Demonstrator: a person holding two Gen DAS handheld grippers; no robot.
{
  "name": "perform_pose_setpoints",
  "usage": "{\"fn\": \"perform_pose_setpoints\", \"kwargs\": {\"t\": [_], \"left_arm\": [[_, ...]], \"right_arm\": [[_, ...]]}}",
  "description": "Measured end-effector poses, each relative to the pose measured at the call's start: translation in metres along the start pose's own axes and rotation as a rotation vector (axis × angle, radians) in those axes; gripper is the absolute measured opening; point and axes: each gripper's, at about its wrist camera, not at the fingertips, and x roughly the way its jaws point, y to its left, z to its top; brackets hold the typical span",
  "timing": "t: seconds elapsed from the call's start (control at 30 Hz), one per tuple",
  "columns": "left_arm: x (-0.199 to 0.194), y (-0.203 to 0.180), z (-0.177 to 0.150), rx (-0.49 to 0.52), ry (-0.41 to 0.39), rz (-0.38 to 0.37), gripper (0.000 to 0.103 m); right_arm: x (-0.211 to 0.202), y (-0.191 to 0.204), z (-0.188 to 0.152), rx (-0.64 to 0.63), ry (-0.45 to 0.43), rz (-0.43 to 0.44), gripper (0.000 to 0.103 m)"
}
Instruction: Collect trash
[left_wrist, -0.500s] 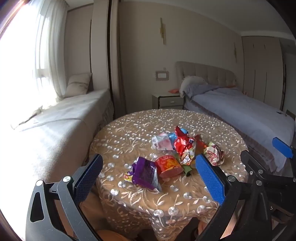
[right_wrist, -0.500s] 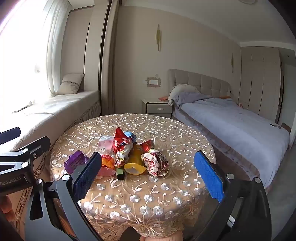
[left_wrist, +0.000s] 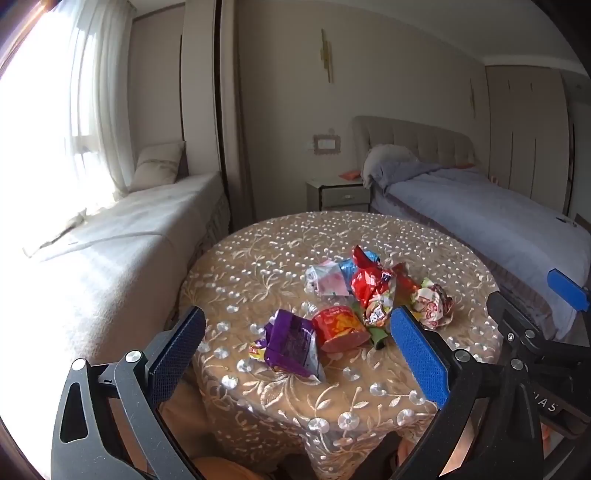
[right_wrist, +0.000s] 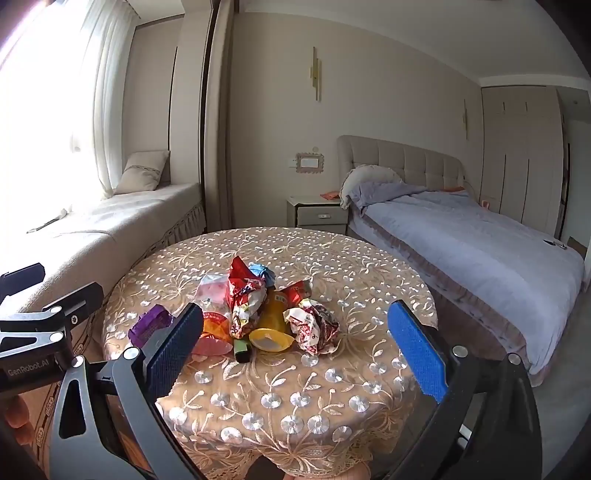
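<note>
Left wrist view: the left gripper (left_wrist: 295, 354), black-framed with blue ribbed pads, hangs over the near edge of a round table (left_wrist: 280, 402) draped in a tan floral-embroidered cloth, its jaws spread wide with nothing between the pads.
Right wrist view: the right gripper (right_wrist: 293, 345), of the same build, hovers at the near edge of the table (right_wrist: 280, 391), jaws likewise fully apart and gripping nothing.
Trash: a loose heap lies around the middle of the tabletop, clear of both grippers.
Heap, left side: a crumpled purple foil snack bag (left_wrist: 293, 341) lies nearest the left gripper, just beside a toppled orange-red paper cup (left_wrist: 340, 326).
Heap, centre: a crinkled red foil wrapper (right_wrist: 245, 291) stands tallest, with a pale pink plastic packet (left_wrist: 327, 280) and a scrap of blue foil (right_wrist: 262, 271) behind it.
Heap, right side: a tipped yellow plastic cup (right_wrist: 271, 332) rests against a balled white-and-red printed wrapper (right_wrist: 312, 326); a small dark green stub (right_wrist: 242, 349) lies at the front.
Setting: a bed with a grey-blue quilt (right_wrist: 480, 243) stands right of the table, a cushioned window bench (left_wrist: 122, 236) to its left, a bedside cabinet (right_wrist: 319, 214) against the far wall.
</note>
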Motion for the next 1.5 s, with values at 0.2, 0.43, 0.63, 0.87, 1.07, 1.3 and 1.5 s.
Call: {"fn": "perform_pose_setpoints", "kwargs": {"t": [0.2, 0.43, 0.63, 0.87, 1.07, 1.3, 1.5], "left_arm": [[0.001, -0.001, 0.001, -0.002, 0.005, 0.001, 0.098], [0.007, -0.004, 0.003, -0.005, 0.021, -0.004, 0.098], [0.009, -0.003, 0.005, -0.012, 0.025, -0.008, 0.098], [0.009, -0.003, 0.006, -0.016, 0.030, -0.007, 0.098], [0.010, -0.001, 0.006, -0.023, 0.035, -0.013, 0.098], [0.012, -0.002, 0.005, -0.029, 0.040, -0.018, 0.098], [0.015, -0.002, 0.005, -0.030, 0.046, -0.020, 0.098]], "right_arm": [[0.005, -0.004, -0.001, 0.002, 0.005, 0.000, 0.099], [0.007, -0.009, 0.000, 0.009, 0.005, 0.003, 0.099], [0.010, -0.012, 0.002, 0.015, 0.010, 0.011, 0.099], [0.011, -0.011, 0.004, 0.012, 0.009, 0.016, 0.099], [0.011, -0.011, 0.003, 0.007, 0.010, 0.016, 0.099], [0.011, -0.011, 0.003, 0.008, 0.009, 0.016, 0.099], [0.011, -0.010, 0.002, 0.008, 0.012, 0.016, 0.099]]}}
